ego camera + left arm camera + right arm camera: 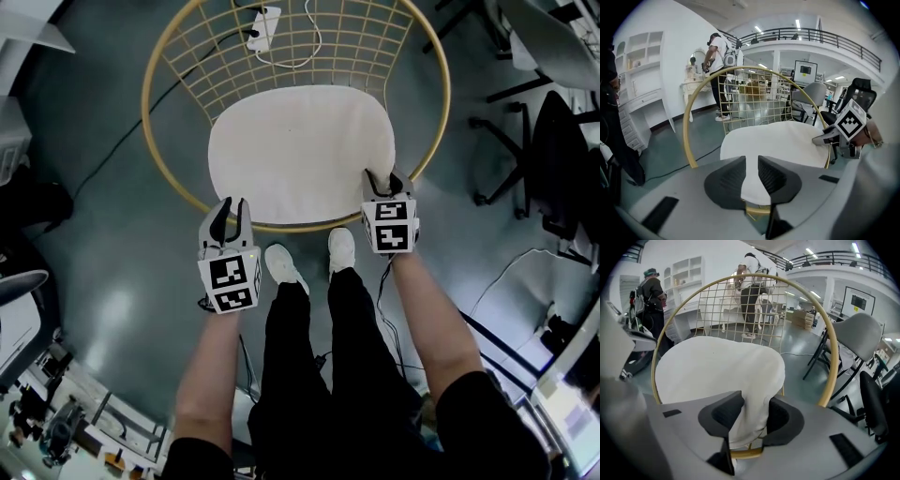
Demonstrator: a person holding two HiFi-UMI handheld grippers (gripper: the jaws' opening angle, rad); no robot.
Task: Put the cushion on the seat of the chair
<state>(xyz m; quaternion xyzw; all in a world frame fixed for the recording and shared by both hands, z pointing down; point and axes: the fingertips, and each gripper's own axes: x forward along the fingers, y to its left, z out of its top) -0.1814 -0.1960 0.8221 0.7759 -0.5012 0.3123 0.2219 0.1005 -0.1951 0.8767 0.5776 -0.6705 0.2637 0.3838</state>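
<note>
The white cushion (pixel 300 150) lies flat on the seat of the round gold wire chair (pixel 147 103). My right gripper (pixel 386 180) is at the cushion's near right edge. In the right gripper view a fold of the cushion (pixel 717 366) fills the gap of the right gripper (pixel 756 401) and touches both pads, just above the gold rim (pixel 829 357). My left gripper (pixel 231 214) hovers at the near left rim, just off the cushion. In the left gripper view the left gripper (pixel 752 161) has a narrow gap with nothing in it; the cushion (pixel 778 140) shows beyond.
The person's white shoes (pixel 281 262) stand close under the chair's front rim. A white power strip (pixel 265 26) with cables lies on the floor behind the chair. Black office chairs (pixel 544 141) stand at the right. People (pixel 719 70) stand farther back by white shelves.
</note>
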